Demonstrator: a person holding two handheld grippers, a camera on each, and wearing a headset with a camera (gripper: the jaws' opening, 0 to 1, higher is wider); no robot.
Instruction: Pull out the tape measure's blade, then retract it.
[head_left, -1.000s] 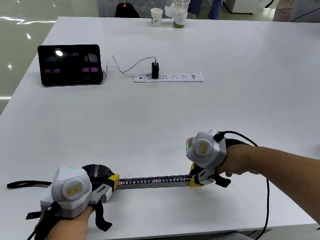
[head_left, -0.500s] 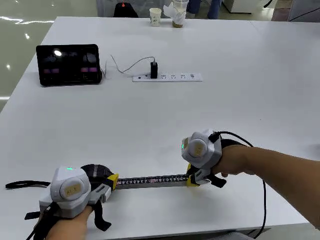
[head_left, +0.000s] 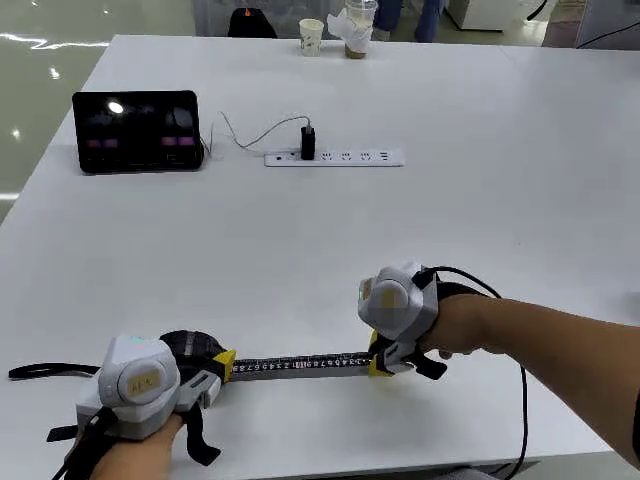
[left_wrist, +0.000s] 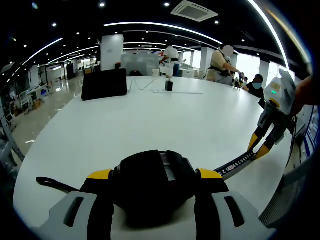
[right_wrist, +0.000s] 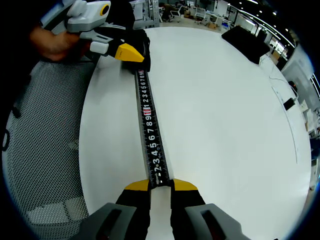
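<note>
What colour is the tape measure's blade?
Black blade with white numbers, one red mark; clearest in the right gripper view.

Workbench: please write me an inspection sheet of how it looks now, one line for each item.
Surface: white table.
Job's things: black tape measure case at near left; blade drawn out, flat on the table.
Clutter: tablet, power strip, paper cups at far side.
Tools: left tool shut on the case; right tool shut on the blade's end.
Cables: charger cable from strip toward tablet; black cable at right tool.
Surroundings: people beyond the table.
</note>
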